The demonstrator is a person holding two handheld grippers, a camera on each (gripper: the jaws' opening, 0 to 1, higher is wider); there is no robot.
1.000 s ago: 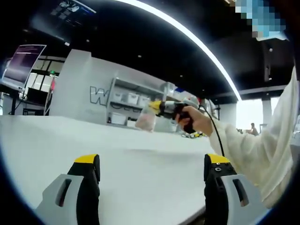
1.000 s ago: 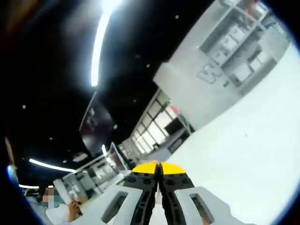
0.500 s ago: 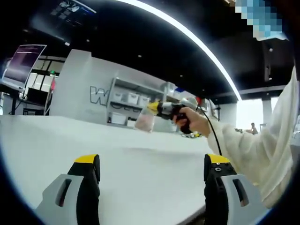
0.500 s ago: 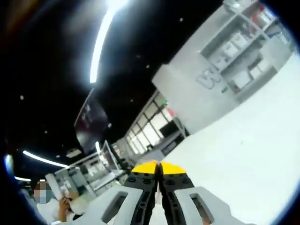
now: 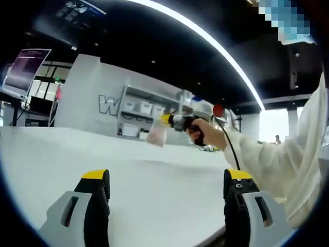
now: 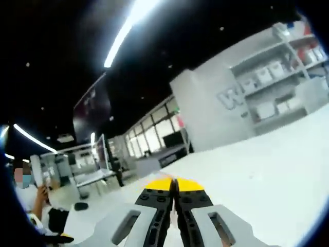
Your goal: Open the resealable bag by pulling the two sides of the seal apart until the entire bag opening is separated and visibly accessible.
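White table [image 5: 154,185] spans to a shelved grey wall [image 5: 103,98]; left gripper [image 5: 164,177] released above it, right gripper [image 5: 167,119] clenched on the bag [image 5: 157,135], held aloft

A large "W" — letters after it hidden — on the grey wall [image 5: 105,104].

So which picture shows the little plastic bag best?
The left gripper view: the bag hangs whole from the right gripper, above the white table. The right gripper view gives only a pale sliver between its shut tips.
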